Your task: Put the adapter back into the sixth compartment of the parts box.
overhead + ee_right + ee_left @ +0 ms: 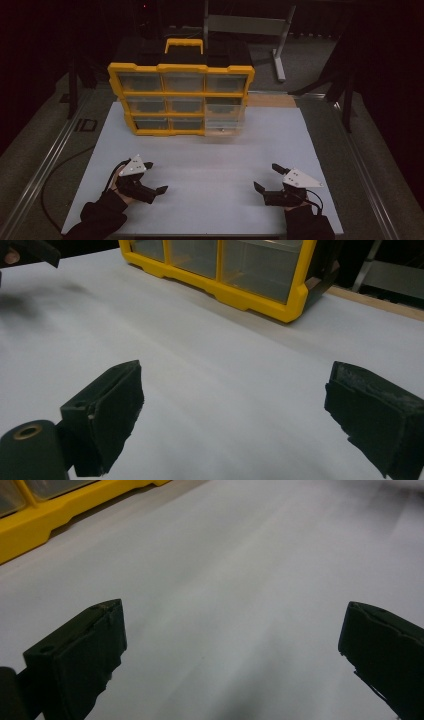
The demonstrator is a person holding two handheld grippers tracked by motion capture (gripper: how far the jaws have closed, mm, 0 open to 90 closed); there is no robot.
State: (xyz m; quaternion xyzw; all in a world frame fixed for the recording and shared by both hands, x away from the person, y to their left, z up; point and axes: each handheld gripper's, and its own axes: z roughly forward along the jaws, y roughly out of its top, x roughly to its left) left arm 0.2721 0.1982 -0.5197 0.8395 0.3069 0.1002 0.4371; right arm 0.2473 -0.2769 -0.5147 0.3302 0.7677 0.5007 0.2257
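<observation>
Where the white table surface (pixel 210 165) meets its far edge, stands upright: yellow-framed organizer case (pixel 181 97), three rows by three columns of clear drawers (pixel 184 82), yellow carry handle (pixel 184 45) on top, black body behind the frame. Positioned left of centre, front face turned toward the person's side. Contents of drawers too dim and blurred to tell. Lower right drawer possibly set slightly forward of the frame; cannot tell for certain. Seen again in the right gripper view as a yellow corner with clear drawer fronts (pixel 260 270) at upper centre, and in the left gripper view as a yellow frame edge (pixel 45 515) at upper left. Nearer the person, well apart from the case: left gripper (pixel 155 177), held in a dark-sleeved hand (pixel 117 187), grey three-cornered plate (pixel 134 166) on top, jaws spread wide and released, nothing between them, bare white surface visible in the gap in the left gripper view (pixel 232 645). Opposite, at the right near corner: right gripper (pixel 267 177), likewise carrying a grey plate (pixel 300 178), jaws spread wide and released, grasping nothing, bare surface in the gap in the right gripper view (pixel 232 410). Both grippers well apart from each other, tips angled inward. Beyond the table: dark floor, grey metal frame legs (pixel 280 50).
</observation>
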